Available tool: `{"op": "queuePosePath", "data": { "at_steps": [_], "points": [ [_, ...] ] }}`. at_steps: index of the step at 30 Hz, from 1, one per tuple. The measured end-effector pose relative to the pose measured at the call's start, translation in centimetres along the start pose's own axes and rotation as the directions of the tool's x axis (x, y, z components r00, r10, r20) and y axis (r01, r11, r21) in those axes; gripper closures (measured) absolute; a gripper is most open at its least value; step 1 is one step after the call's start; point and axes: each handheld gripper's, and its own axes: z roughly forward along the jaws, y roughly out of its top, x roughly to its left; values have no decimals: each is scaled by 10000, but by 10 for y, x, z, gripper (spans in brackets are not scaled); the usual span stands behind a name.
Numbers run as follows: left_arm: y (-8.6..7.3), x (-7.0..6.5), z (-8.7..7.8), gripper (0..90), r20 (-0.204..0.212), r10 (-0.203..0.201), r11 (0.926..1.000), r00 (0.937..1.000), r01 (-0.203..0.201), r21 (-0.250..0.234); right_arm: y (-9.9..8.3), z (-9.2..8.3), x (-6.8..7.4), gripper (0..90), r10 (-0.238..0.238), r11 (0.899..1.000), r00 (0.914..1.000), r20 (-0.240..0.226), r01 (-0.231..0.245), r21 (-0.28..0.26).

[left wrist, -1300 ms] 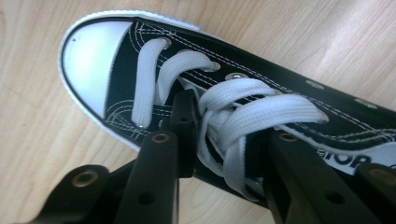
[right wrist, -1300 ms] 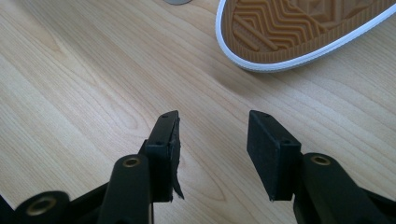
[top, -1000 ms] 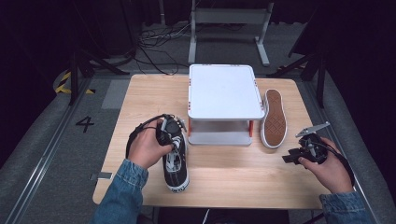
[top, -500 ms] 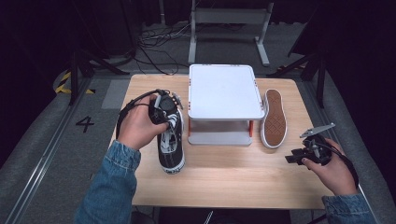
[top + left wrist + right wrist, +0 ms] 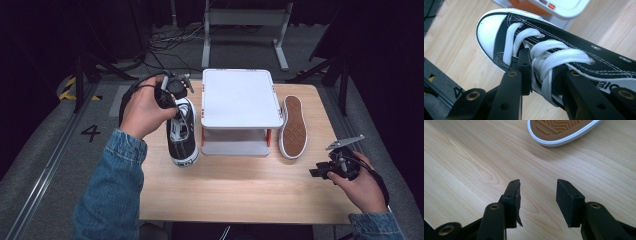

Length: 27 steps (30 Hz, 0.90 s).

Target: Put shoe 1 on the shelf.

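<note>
My left gripper [image 5: 541,72] clamps the black sneaker [image 5: 564,55] over the pale wooden table [image 5: 240,195]; right gripper [image 5: 537,200] gapes; dark room.

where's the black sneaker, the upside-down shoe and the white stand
black sneaker [image 5: 183,142]: high view, on its laces
upside-down shoe [image 5: 293,127]: high view, mid sole
white stand [image 5: 241,97]: high view, top shelf

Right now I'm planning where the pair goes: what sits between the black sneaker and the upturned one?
In the high view, the white two-tier rack stands between the black sneaker and the sole-up sneaker.
</note>
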Motion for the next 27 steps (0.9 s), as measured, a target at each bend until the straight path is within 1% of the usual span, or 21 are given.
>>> {"op": "queuePosePath", "data": {
  "at_steps": [2, 4, 5, 6, 8, 11, 12, 13, 14, 15, 17, 18, 20, 21, 22, 23, 25, 26, 27],
  "points": [
    [5, 4, -7, 759, -150, 63, 10000, 9999, -64, -65, -1, -1, 0, 560, 30, 10000, 10000, -1, -30, -51],
    [11, 6, -17, 759, -372, 53, 9997, 9993, -62, -227, -1, -2, -1, 560, 29, 10000, 10000, 26, -29, -65],
    [13, 7, -19, 757, -439, 117, 9996, 9990, -129, -261, -1, -2, -2, 559, 19, 10000, 10000, 36, -18, -84],
    [17, 7, -23, 758, -553, 114, 9993, 9984, -134, -346, -2, -2, -2, 560, 94, 9999, 9999, 42, -94, -43],
    [25, 9, -28, 758, -640, 242, 9987, 9977, -270, -430, -3, -2, -2, 560, 134, 9999, 9999, 104, -134, 10],
    [40, 11, -31, 759, -822, 387, 9972, 9959, -437, -600, -6, -3, -3, 560, 159, 9999, 9998, 83, -159, -36],
    [44, 12, -31, 759, -865, 480, 9966, 9951, -535, -629, -7, -4, -3, 560, 137, 9999, 9998, 150, -136, -72],
    [44, 12, -31, 758, -865, 480, 9966, 9951, -535, -629, -8, -5, -3, 560, 223, 9997, 9997, 100, -222, -73],
    [54, 13, -31, 758, -997, 664, 9943, 9928, -742, -765, -10, -7, -4, 560, 238, 9997, 9996, 117, -237, -87],
    [58, 13, -29, 758, -1047, 655, 9938, 9923, -743, -829, -11, -8, -4, 560, 304, 9995, 9994, 140, -302, -108],
    [66, 14, -26, 759, -1110, 783, 9917, 9907, -888, -933, -13, -10, -4, 560, 327, 9993, 9993, 171, -324, -170],
    [70, 15, -24, 759, -1123, 877, 9907, 9898, -985, -939, -14, -11, -5, 559, 340, 9993, 9993, 170, -337, -180],
    [78, 15, -20, 759, -1127, 840, 9907, 9901, -951, -970, -15, -12, -5, 559, 386, 9991, 9991, 177, -382, -199],
    [82, 16, -18, 759, -1122, 998, 9900, 9887, -1099, -882, -15, -12, -5, 559, 378, 9991, 9991, 179, -375, -196],
    [86, 16, -15, 758, -1129, 1067, 9886, 9879, -1175, -936, -15, -12, -5, 559, 354, 9992, 9992, 172, -351, -197],
    [90, 16, -14, 759, -1120, 1154, 9881, 9870, -1256, -892, -15, -11, -5, 559, 356, 9992, 9992, 158, -353, -185],
    [97, 15, -9, 758, -1126, 1326, 9850, 9848, -1436, -958, -15, -11, -5, 559, 359, 9992, 9993, 140, -356, -165],
    [97, 15, -9, 758, -1126, 1326, 9850, 9848, -1436, -958, -15, -11, -5, 559, 359, 9992, 9993, 140, -356, -165],
    [101, 15, -6, 758, -1150, 1445, 9825, 9828, -1563, -1014, -15, -11, -5, 559, 361, 9992, 9993, 124, -359, -171]
  ]
}}
